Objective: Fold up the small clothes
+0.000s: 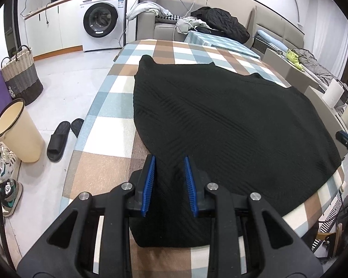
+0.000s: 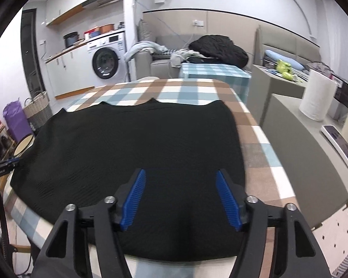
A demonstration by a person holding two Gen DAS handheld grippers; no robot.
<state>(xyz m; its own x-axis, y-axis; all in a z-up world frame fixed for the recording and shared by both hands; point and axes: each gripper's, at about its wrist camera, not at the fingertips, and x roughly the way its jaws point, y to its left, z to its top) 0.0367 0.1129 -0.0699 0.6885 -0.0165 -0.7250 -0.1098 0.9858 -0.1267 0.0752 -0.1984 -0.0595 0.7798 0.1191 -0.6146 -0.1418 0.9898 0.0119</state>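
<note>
**Both grippers at the near hem, first fold not yet made**

A black ribbed knit garment (image 1: 220, 125) lay spread flat on the checked surface (image 1: 109, 125), its far edge showing small peaks (perhaps shoulders or straps; too dark to tell). The left gripper (image 1: 169, 184) hovered over the near left corner with its jaws parted, cloth visible between the blue pads but not pinched. The right gripper (image 2: 181, 199) sat over the near right part of the hem, jaws spread wider, holding nothing.

The step in hand looked like the approach for a first fold. The next move would probably call for both jaws to drop, close on the near edge, then lift it together toward the far edge, keeping the knit from bunching.
</note>
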